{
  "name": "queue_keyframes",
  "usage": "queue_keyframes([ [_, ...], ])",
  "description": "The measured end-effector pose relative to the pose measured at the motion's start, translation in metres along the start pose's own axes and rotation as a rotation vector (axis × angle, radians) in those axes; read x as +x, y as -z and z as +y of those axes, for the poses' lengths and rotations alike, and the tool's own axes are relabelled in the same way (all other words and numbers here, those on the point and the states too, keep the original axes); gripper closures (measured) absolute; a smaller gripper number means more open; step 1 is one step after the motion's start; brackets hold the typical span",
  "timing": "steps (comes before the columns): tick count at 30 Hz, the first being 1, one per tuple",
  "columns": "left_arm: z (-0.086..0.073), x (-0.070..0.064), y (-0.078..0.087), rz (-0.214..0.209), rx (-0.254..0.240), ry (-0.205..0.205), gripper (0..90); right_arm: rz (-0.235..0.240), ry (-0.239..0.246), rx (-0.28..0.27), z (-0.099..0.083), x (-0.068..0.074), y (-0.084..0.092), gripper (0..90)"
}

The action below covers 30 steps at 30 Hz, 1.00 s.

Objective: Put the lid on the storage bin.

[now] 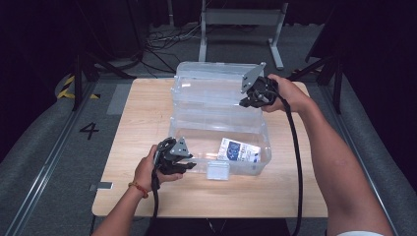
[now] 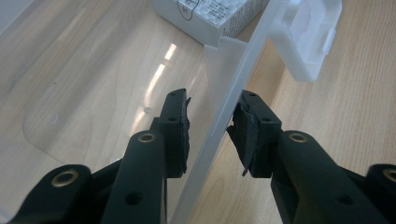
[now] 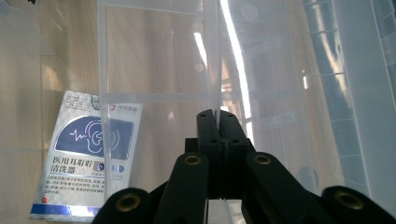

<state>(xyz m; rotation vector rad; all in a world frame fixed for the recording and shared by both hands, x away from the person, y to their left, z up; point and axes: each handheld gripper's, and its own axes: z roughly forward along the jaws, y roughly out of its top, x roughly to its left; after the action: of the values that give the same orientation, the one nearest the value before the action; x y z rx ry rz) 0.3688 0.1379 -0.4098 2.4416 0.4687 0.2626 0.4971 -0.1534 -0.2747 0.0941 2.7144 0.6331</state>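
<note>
A clear plastic box [image 1: 268, 142] stands on the wooden table with its lid [image 1: 211, 81] raised at the back. A blue and white packet [image 1: 239, 150] lies flat inside the box and also appears in the right gripper view [image 3: 88, 154]. My right gripper [image 1: 244, 102] is shut on the lid's right edge; its jaws [image 3: 218, 114] pinch the thin clear lid panel [image 3: 154, 60]. My left gripper [image 1: 189, 164] is at the box's front left. It is open [image 2: 213, 95] and straddles the front wall [image 2: 219, 126], one pad inside and one outside, with a gap on the inner side.
A white latch [image 1: 218, 170] hangs on the box's front wall, to the right of my left gripper [image 2: 310, 37]. Bare table [image 1: 142, 113] lies left of and in front of the box. A metal stand [image 1: 241, 17] and cables sit on the floor behind the table.
</note>
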Motion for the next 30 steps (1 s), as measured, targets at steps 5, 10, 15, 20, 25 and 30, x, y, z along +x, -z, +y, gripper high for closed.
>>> queue_keyframes([
  [5,0.000,0.000,0.000,0.002,-0.003,-0.002,65.7,0.009,0.016,-0.009,0.001,0.006,0.003,89.8],
  [10,0.000,0.000,0.000,0.004,0.001,0.001,65.5,0.014,0.022,-0.014,0.001,0.012,0.007,89.8],
  [15,0.000,0.000,0.000,0.005,-0.001,0.001,65.4,0.012,0.034,-0.020,0.000,0.019,0.009,89.8],
  [20,0.000,-0.001,0.000,0.006,-0.001,0.002,65.2,0.015,0.035,-0.032,-0.001,0.025,0.011,89.8],
  [25,-0.001,-0.002,0.000,0.011,-0.003,0.000,64.9,0.004,0.041,-0.039,-0.003,0.033,0.014,89.7],
  [30,-0.001,-0.001,0.000,0.013,-0.010,-0.009,64.7,-0.001,0.042,-0.052,-0.005,0.040,0.016,89.5],
])
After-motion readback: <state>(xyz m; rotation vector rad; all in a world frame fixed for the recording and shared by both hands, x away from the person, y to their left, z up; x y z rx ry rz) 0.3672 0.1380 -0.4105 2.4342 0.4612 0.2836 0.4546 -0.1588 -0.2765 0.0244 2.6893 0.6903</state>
